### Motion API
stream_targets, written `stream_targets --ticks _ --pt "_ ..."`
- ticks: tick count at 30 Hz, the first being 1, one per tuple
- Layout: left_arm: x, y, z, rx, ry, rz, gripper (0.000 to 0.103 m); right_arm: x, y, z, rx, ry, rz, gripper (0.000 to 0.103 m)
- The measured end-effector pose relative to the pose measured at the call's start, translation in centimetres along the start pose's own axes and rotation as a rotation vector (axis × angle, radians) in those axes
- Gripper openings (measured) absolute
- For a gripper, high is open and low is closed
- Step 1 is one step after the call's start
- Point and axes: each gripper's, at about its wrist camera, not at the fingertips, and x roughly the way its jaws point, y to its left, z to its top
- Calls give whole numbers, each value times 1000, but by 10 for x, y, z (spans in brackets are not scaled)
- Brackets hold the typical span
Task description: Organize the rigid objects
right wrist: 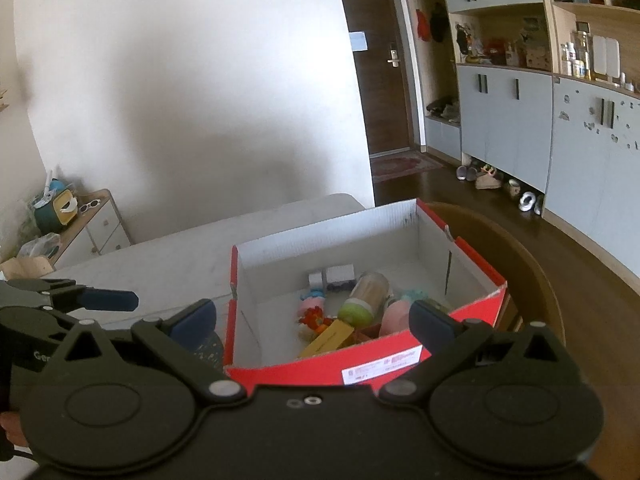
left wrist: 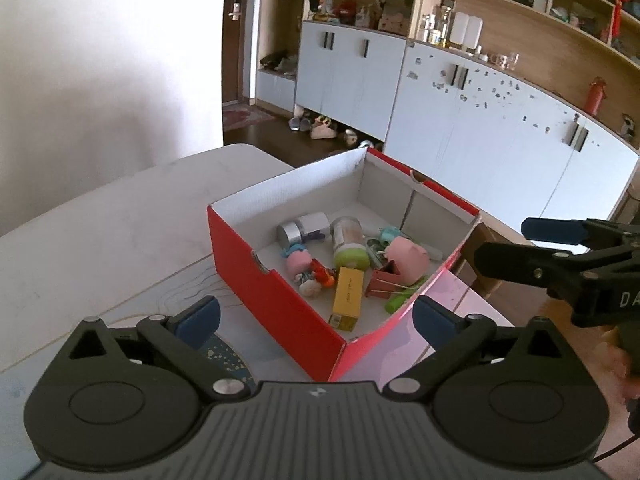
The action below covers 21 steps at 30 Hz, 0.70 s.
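The table (left wrist: 100,240) carries 1 red box (left wrist: 276,304), open at the top, standing near its right edge. All visible rigid objects lie inside the box, grouped on its floor toward the near side.

Both tools are held back from the box and carry nothing. The left gripper (left wrist: 316,316) has its jaws spread wide, straddling the near corner of the box in its own view. The right gripper (right wrist: 312,316) also has its jaws spread, with the near wall of the box between them in its view.

Judged step: the loading appears complete or close to it, with no loose item seen on the table. The next move calls for either checking the table for remaining pieces or tidying the contents.

Contents counted, largest first:
- 1 green-capped bottle (left wrist: 349,242), lying on its side.
- 1 pink pig-like toy (left wrist: 406,258).
- 1 yellow carton (left wrist: 347,298).
- 1 silver-ended container (left wrist: 304,230).
- 1 pink binder clip (left wrist: 382,280).
- 1 small pink figure (left wrist: 300,262).

Smaller pieces are too cluttered to count.
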Motion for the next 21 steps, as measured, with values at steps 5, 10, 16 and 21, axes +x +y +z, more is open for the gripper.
stream_targets --ticks 5,10,16,21 --pt "-4 -2 -5 24 -16 -2 103 -5 4 -6 10 -7 -10 103" --pt "-8 -2 -7 36 -33 3 103 -8 7 -9 15 -8 -11 103" --pt "-4 0 -8 29 -22 4 103 -10 7 -10 27 -6 -20 103" --pt "-3 1 -10 30 -15 10 103 -9 5 -13 39 4 -31 103"
